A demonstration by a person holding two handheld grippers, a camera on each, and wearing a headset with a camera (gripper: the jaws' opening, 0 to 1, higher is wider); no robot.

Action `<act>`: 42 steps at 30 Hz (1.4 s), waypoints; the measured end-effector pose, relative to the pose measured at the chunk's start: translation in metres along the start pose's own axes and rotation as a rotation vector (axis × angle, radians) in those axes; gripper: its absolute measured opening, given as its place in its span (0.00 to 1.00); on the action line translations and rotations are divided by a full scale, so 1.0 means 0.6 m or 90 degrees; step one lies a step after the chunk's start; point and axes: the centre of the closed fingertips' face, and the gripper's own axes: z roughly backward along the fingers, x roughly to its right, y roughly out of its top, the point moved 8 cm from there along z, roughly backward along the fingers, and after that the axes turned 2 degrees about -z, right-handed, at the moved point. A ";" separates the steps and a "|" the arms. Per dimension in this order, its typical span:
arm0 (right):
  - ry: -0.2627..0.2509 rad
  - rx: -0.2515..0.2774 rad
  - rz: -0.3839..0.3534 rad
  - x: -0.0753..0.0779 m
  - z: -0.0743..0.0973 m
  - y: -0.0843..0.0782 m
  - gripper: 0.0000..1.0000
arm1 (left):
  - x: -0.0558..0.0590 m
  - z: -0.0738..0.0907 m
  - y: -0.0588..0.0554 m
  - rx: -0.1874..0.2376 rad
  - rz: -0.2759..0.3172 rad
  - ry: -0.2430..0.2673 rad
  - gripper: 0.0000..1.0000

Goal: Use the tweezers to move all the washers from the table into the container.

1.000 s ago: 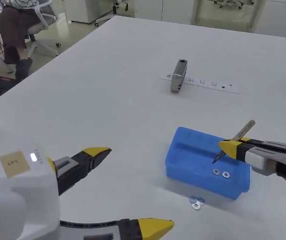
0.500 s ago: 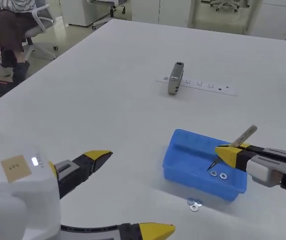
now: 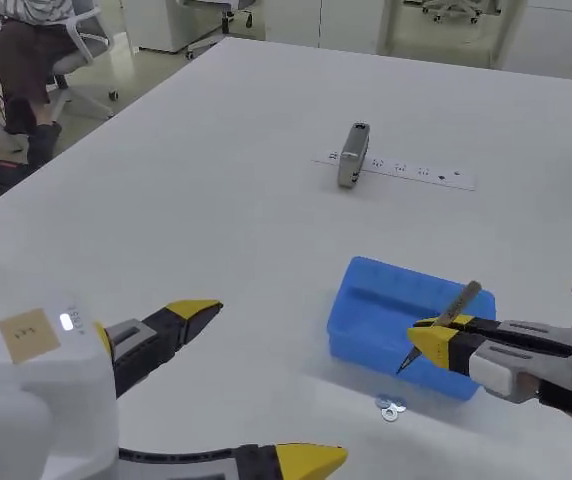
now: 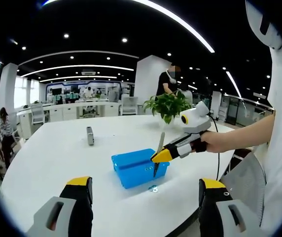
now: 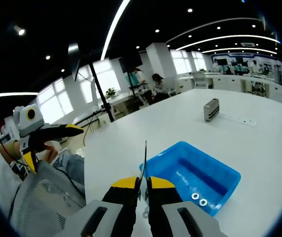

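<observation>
Some washers [image 3: 391, 409] lie near tweezers [image 3: 462, 297] gripped in the right tool [image 3: 422, 338].

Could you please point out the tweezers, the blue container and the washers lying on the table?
tweezers [image 3: 465, 297]: head view, on the upper handle end.
container [image 3: 344, 340]: head view, on its left outer wall.
washers [image 3: 391, 408]: head view, on the small cluster beside the container.

The left gripper [image 3: 264, 384] has a white housing, tan label, lit indicator and black, yellow-tipped jaws. The right gripper [image 3: 426, 338] has a grey-white body with yellow tips.
</observation>
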 end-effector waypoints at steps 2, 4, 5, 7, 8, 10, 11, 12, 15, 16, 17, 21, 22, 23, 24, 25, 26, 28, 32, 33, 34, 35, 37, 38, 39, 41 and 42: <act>0.004 -0.011 0.011 0.000 -0.005 -0.005 0.04 | 0.000 0.000 0.000 -0.001 0.001 -0.001 0.91; 0.005 -0.022 0.019 0.002 -0.011 -0.010 0.04 | 0.000 0.000 0.000 -0.001 0.001 -0.001 0.91; 0.007 -0.027 0.026 0.002 -0.015 -0.012 0.04 | 0.000 0.000 0.000 -0.001 0.000 -0.001 0.91; 0.009 -0.039 0.037 0.005 -0.022 -0.016 0.04 | -0.001 -0.001 0.000 0.000 0.000 0.001 0.91; 0.009 -0.043 0.040 0.004 -0.025 -0.018 0.04 | -0.001 0.000 0.000 0.000 0.001 0.001 0.91; 0.013 -0.055 0.052 0.003 -0.031 -0.022 0.04 | -0.001 0.000 0.001 0.001 0.001 0.001 0.91; 0.013 -0.062 0.057 0.003 -0.034 -0.024 0.04 | -0.001 0.000 0.000 0.001 0.001 0.001 0.91; 0.013 -0.071 0.065 0.004 -0.037 -0.028 0.04 | -0.002 0.000 0.000 -0.001 0.001 0.001 0.91; 0.017 -0.086 0.072 0.007 -0.044 -0.035 0.04 | -0.002 0.000 0.000 -0.001 0.000 0.002 0.91; 0.019 -0.090 0.074 0.008 -0.046 -0.037 0.04 | -0.002 0.000 0.000 -0.001 0.000 0.002 0.91; 0.018 -0.094 0.076 0.009 -0.047 -0.038 0.04 | -0.002 0.000 0.000 -0.001 0.000 0.002 0.91; 0.017 -0.103 0.085 0.009 -0.050 -0.039 0.04 | -0.002 0.001 -0.001 -0.001 0.001 0.003 0.91; 0.018 -0.105 0.085 0.010 -0.050 -0.039 0.04 | -0.002 0.001 -0.001 -0.002 0.001 0.003 0.91; 0.018 -0.107 0.087 0.010 -0.051 -0.040 0.04 | -0.002 0.001 -0.001 -0.002 0.001 0.002 0.91; 0.019 -0.110 0.089 0.011 -0.051 -0.041 0.04 | -0.002 0.001 -0.002 -0.002 0.001 0.002 0.91; 0.019 -0.113 0.092 0.011 -0.051 -0.041 0.04 | -0.001 0.001 -0.002 -0.003 0.001 0.001 0.91; 0.019 -0.115 0.094 0.010 -0.052 -0.042 0.04 | -0.001 0.001 -0.002 -0.003 0.002 0.001 0.91; 0.018 -0.117 0.099 0.009 -0.051 -0.042 0.04 | -0.001 0.001 -0.003 -0.004 0.002 0.002 0.91; 0.017 -0.121 0.101 0.010 -0.052 -0.046 0.04 | 0.000 0.001 -0.003 -0.004 0.001 0.000 0.91; 0.018 -0.123 0.100 0.011 -0.052 -0.046 0.04 | 0.000 0.001 -0.003 -0.005 0.001 0.000 0.91; 0.018 -0.124 0.101 0.011 -0.052 -0.047 0.04 | 0.000 0.001 -0.003 -0.005 0.001 0.000 0.91; 0.019 -0.123 0.102 0.011 -0.052 -0.047 0.04 | 0.000 0.001 -0.003 -0.005 0.000 0.000 0.91; 0.018 -0.122 0.102 0.010 -0.052 -0.047 0.04 | 0.000 0.001 -0.003 -0.005 0.000 0.000 0.91; 0.018 -0.123 0.107 0.010 -0.051 -0.047 0.04 | 0.000 0.001 -0.003 -0.004 0.001 0.000 0.91; 0.019 -0.124 0.106 0.010 -0.051 -0.047 0.04 | 0.000 0.001 -0.003 -0.004 0.001 0.000 0.91; 0.022 -0.124 0.106 0.009 -0.052 -0.048 0.04 | 0.001 0.001 -0.003 -0.005 0.001 0.000 0.91; 0.023 -0.123 0.109 0.009 -0.051 -0.048 0.04 | 0.001 0.001 -0.004 -0.006 0.001 0.000 0.91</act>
